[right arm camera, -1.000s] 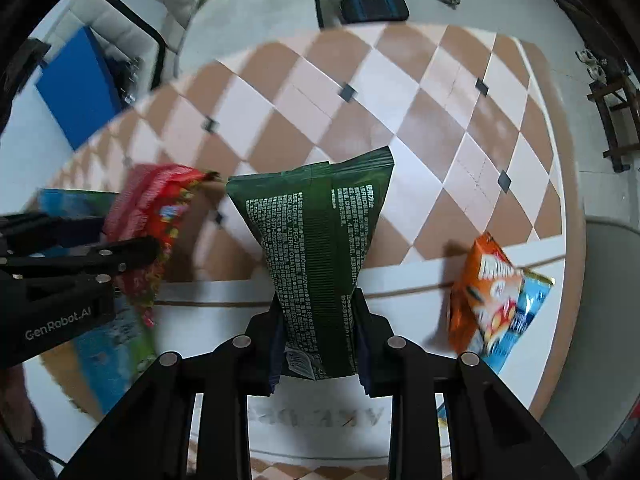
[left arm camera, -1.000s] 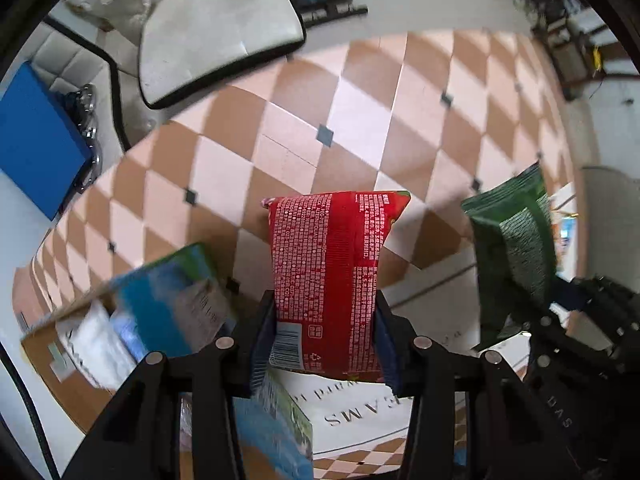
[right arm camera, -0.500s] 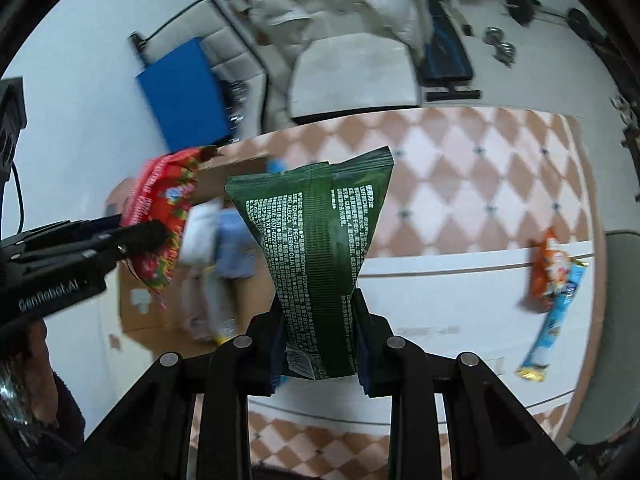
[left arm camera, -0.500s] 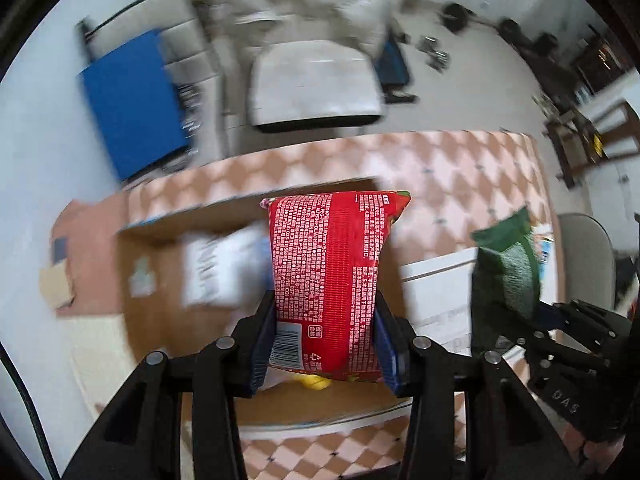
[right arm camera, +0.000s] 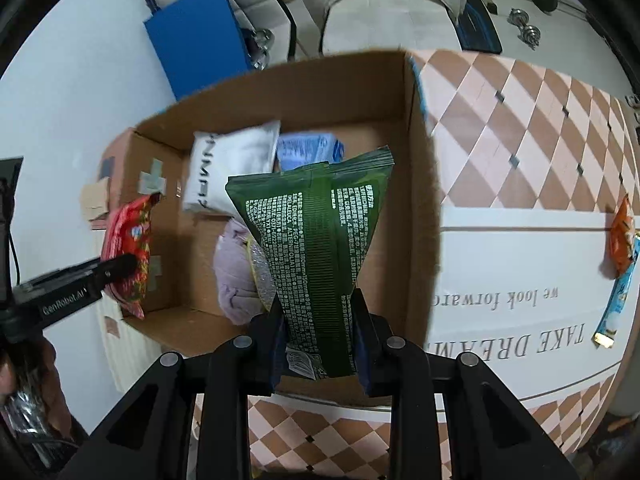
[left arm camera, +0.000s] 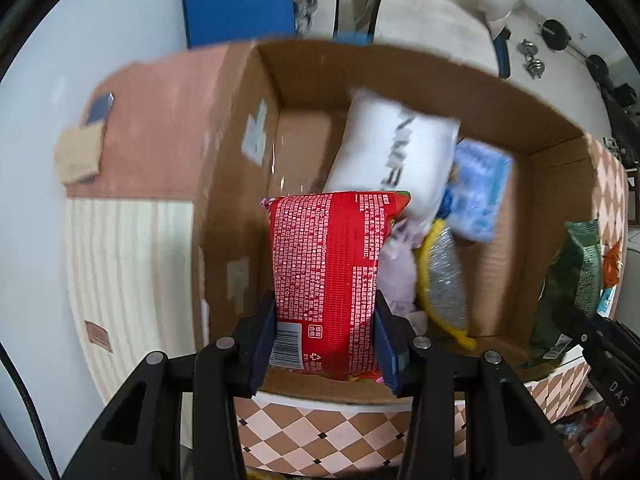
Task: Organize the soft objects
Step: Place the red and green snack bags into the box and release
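Note:
My left gripper (left arm camera: 325, 344) is shut on a red snack packet (left arm camera: 328, 276), held upright over the left part of an open cardboard box (left arm camera: 236, 184). My right gripper (right arm camera: 320, 350) is shut on a dark green snack packet (right arm camera: 316, 248), held over the same box (right arm camera: 416, 208) near its right wall. The box holds a white pillow pack (left arm camera: 396, 156), a light blue pack (left arm camera: 476, 192), a pale purple soft item (right arm camera: 232, 276) and a silver and yellow pouch (left arm camera: 444, 280). The red packet (right arm camera: 130, 248) and left gripper also show at the left of the right wrist view.
An orange packet (right arm camera: 622, 240) and a blue packet (right arm camera: 618, 300) lie at the right on a white mat with lettering (right arm camera: 520, 264) over a checkered cloth. A blue board (right arm camera: 196, 40), a white cushion (right arm camera: 384, 20) and dumbbells (right arm camera: 524, 28) lie beyond.
Both grippers have carried their packets leftwards from above the checkered table and white mat to above the open cardboard box. Both grips stay unchanged.

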`<action>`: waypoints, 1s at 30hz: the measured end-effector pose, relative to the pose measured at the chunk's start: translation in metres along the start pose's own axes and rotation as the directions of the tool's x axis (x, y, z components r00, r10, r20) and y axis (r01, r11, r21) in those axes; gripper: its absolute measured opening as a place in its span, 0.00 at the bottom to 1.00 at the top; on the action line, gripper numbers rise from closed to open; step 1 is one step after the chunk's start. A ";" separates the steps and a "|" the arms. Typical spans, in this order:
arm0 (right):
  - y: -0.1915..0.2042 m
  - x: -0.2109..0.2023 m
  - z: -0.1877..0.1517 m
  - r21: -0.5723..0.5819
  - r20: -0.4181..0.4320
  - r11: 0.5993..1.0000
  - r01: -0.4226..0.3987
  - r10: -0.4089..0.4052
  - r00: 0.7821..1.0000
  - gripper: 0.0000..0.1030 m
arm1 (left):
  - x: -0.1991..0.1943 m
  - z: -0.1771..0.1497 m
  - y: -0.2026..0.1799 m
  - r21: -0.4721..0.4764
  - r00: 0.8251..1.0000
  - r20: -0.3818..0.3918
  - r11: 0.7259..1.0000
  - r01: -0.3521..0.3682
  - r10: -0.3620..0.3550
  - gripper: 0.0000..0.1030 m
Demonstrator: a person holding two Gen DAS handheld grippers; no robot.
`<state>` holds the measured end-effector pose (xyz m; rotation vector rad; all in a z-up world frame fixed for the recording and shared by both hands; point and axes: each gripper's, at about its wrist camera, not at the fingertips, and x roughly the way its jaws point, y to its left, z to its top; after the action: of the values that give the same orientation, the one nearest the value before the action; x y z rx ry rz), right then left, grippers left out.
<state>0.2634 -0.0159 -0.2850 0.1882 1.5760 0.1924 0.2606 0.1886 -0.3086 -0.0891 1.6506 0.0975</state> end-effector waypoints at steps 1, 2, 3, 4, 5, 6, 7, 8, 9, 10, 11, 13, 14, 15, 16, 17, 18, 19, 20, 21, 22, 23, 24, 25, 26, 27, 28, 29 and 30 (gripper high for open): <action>0.000 0.006 0.000 0.004 -0.006 1.000 0.006 -0.006 1.000 0.29 | 0.010 0.000 0.002 -0.006 1.000 -0.016 1.000 0.003 -0.003 0.40; 0.001 0.012 0.001 0.009 -0.012 1.000 0.016 -0.016 1.000 0.30 | 0.016 0.001 0.003 -0.009 1.000 -0.025 1.000 0.005 -0.005 0.40; 0.000 0.018 0.002 0.012 -0.017 1.000 0.028 -0.027 0.999 0.30 | 0.023 0.001 0.004 -0.013 0.999 -0.036 1.000 0.006 -0.006 0.40; -0.001 0.023 0.002 0.018 -0.021 0.999 0.035 -0.035 0.999 0.30 | 0.028 0.001 0.004 -0.016 0.999 -0.045 1.000 0.008 -0.008 0.40; -0.003 0.027 0.003 0.022 -0.024 0.999 0.044 -0.043 0.999 0.30 | 0.035 0.002 0.004 -0.016 0.998 -0.057 1.000 0.010 -0.011 0.40; -0.005 0.032 0.004 0.025 -0.031 0.998 0.052 -0.052 0.998 0.30 | 0.039 0.002 0.003 -0.012 0.997 -0.070 1.000 0.015 -0.016 0.41; -0.004 0.036 0.004 0.029 -0.038 0.998 0.059 -0.058 0.998 0.30 | 0.044 0.003 0.002 -0.006 0.996 -0.091 1.000 0.021 -0.022 0.42; -0.003 0.038 0.002 0.032 -0.043 0.997 0.065 -0.064 0.997 0.30 | 0.049 0.003 0.002 -0.009 0.993 -0.115 0.999 0.034 -0.034 0.42; -0.002 0.043 0.003 0.033 -0.057 0.997 0.073 -0.072 0.996 0.31 | 0.050 0.003 0.003 -0.021 0.991 -0.127 0.999 0.045 -0.047 0.42; -0.002 0.048 0.003 0.032 -0.076 0.996 0.082 -0.079 0.994 0.33 | 0.050 0.002 0.004 -0.031 0.990 -0.130 0.998 0.059 -0.063 0.42; -0.001 0.052 0.003 0.031 -0.094 0.996 0.083 -0.080 0.992 0.43 | 0.048 0.002 0.004 -0.033 0.989 -0.130 0.997 0.066 -0.070 0.42; -0.002 0.050 0.001 0.038 -0.085 0.997 0.064 -0.060 0.995 0.65 | 0.040 0.000 0.003 -0.027 0.992 -0.113 0.998 0.058 -0.061 0.42; 0.000 0.048 0.000 0.031 -0.078 0.997 0.072 -0.069 0.995 0.72 | 0.036 -0.001 0.003 -0.023 0.993 -0.103 0.998 0.050 -0.052 0.42; 0.000 0.046 -0.001 0.029 -0.074 0.997 0.075 -0.073 0.995 0.72 | 0.030 -0.001 0.002 -0.019 0.995 -0.093 0.999 0.045 -0.047 0.42; 0.001 0.044 -0.002 0.029 -0.072 0.997 0.075 -0.073 0.995 0.72 | 0.026 -0.002 0.001 -0.019 0.995 -0.088 0.999 0.044 -0.046 0.42; 0.001 0.042 -0.002 0.032 -0.075 0.997 0.074 -0.072 0.995 0.72 | 0.019 -0.004 0.000 -0.019 0.996 -0.077 0.999 0.041 -0.042 0.42; 0.000 0.040 -0.003 0.034 -0.077 0.997 0.074 -0.071 0.995 0.72 | 0.013 -0.006 -0.001 -0.017 0.997 -0.065 0.999 0.037 -0.038 0.42; 0.000 0.036 -0.004 0.034 -0.075 0.997 0.070 -0.067 0.995 0.72 | 0.005 -0.009 -0.002 -0.014 0.998 -0.045 0.999 0.034 -0.035 0.42; 0.001 0.032 -0.005 0.033 -0.068 0.997 0.071 -0.068 0.995 0.72 | -0.002 -0.013 -0.002 -0.013 0.999 -0.028 1.000 0.024 -0.025 0.42; 0.002 0.027 -0.007 0.025 -0.060 0.996 0.083 -0.081 0.995 0.72 | -0.010 -0.015 -0.002 -0.009 1.000 -0.009 1.000 0.013 -0.013 0.42; 0.003 0.022 -0.010 0.016 -0.050 0.995 0.094 -0.093 0.994 0.72 | -0.017 -0.018 -0.003 -0.004 1.000 0.011 1.000 0.009 -0.009 0.42; 0.004 0.018 -0.011 0.010 -0.043 0.995 0.100 -0.100 0.994 0.72 | -0.026 -0.023 -0.005 -0.002 0.999 0.035 1.000 0.003 -0.003 0.43; 0.005 0.013 -0.015 0.001 -0.034 0.994 0.110 -0.110 0.993 0.72 | -0.031 -0.028 -0.002 -0.002 0.998 0.055 1.000 -0.004 0.004 0.43; 0.006 0.008 -0.018 -0.007 -0.028 0.993 0.117 -0.117 0.993 0.72 | -0.038 -0.032 -0.002 -0.002 0.997 0.077 1.000 -0.012 0.012 0.43; 0.008 0.002 -0.022 -0.018 -0.014 0.992 0.124 -0.125 0.992 0.72 | -0.046 -0.039 -0.003 0.000 0.994 0.104 1.000 -0.021 0.021 0.43; 0.008 -0.007 -0.026 -0.027 -0.002 0.991 0.132 -0.133 0.991 0.72 | -0.051 -0.044 -0.003 0.000 0.992 0.125 1.000 -0.031 0.031 0.43; 0.011 -0.012 -0.030 -0.037 0.012 0.989 0.142 -0.141 0.990 0.72 | -0.056 -0.049 -0.003 0.000 0.989 0.145 0.999 -0.041 0.041 0.43; 0.013 -0.017 -0.035 -0.045 0.024 0.988 0.146 -0.145 0.989 0.72 | -0.061 -0.056 -0.004 0.000 0.985 0.168 0.999 -0.049 0.049 0.44; 0.014 -0.023 -0.040 -0.053 0.036 0.988 0.148 -0.146 0.989 0.72 | -0.064 -0.061 -0.004 -0.001 0.982 0.184 0.999 -0.050 0.050 0.44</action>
<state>0.2238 -0.0075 -0.2586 0.0315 1.5440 0.1170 0.2055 0.1772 -0.2401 -0.0349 1.4683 0.1371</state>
